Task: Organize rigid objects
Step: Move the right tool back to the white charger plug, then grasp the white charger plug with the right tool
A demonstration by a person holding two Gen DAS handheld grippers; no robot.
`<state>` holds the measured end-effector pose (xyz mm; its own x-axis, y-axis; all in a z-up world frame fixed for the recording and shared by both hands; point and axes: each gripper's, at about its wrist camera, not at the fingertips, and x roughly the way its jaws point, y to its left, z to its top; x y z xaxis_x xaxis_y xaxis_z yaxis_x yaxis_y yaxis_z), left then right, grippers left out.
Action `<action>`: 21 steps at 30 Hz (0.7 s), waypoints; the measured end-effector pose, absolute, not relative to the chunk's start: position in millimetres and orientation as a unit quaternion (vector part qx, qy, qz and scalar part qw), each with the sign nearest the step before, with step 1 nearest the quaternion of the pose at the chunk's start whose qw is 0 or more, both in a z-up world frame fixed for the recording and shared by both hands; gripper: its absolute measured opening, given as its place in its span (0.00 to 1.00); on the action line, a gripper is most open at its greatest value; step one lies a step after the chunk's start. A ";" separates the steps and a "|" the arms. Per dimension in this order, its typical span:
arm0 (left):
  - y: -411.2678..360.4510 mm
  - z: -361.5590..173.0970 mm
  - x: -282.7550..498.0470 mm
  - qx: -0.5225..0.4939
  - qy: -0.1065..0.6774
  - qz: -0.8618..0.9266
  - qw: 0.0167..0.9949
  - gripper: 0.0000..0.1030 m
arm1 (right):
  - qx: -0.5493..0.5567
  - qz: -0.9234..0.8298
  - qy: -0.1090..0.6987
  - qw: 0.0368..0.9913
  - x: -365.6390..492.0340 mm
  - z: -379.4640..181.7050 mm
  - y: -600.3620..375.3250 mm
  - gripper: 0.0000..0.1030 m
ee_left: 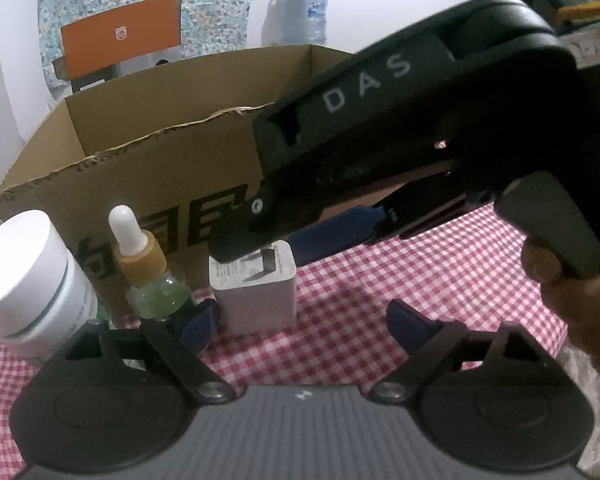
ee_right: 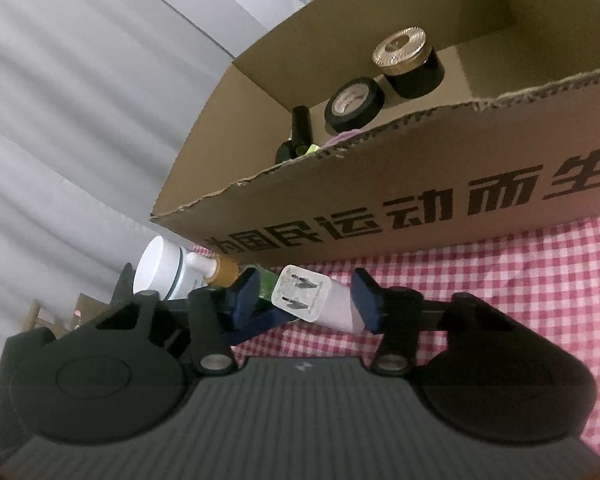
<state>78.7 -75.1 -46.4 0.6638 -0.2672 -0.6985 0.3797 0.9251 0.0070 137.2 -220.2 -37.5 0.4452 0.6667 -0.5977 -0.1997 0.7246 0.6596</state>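
Observation:
A white charger plug (ee_left: pixel 254 288) stands upright on the red-checked cloth (ee_left: pixel 420 280), prongs up, just before the cardboard box (ee_left: pixel 140 168). My right gripper (ee_left: pixel 266 250) reaches in from the right and straddles its top. In the right wrist view the charger (ee_right: pixel 316 300) lies between the pads of that gripper (ee_right: pixel 306 298): the right pad is against it and a thin gap shows at the left pad. My left gripper (ee_left: pixel 304 328) hangs open just short of the charger with nothing between its pads. One of its blue fingers (ee_right: pixel 260 325) shows below the plug.
A dropper bottle (ee_left: pixel 148 272) and a white jar (ee_left: pixel 24 280) stand left of the charger against the box. Inside the box (ee_right: pixel 380 200) are a gold-lidded black jar (ee_right: pixel 410 64), a tape roll (ee_right: pixel 354 104) and a dark bottle (ee_right: pixel 298 132). A hand (ee_left: pixel 572 312) holds the right gripper.

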 end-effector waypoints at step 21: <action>-108.5 -48.1 79.8 0.090 0.377 -0.231 0.892 0.84 | 0.272 0.209 0.449 0.825 106.2 -39.2 -269.1 0.45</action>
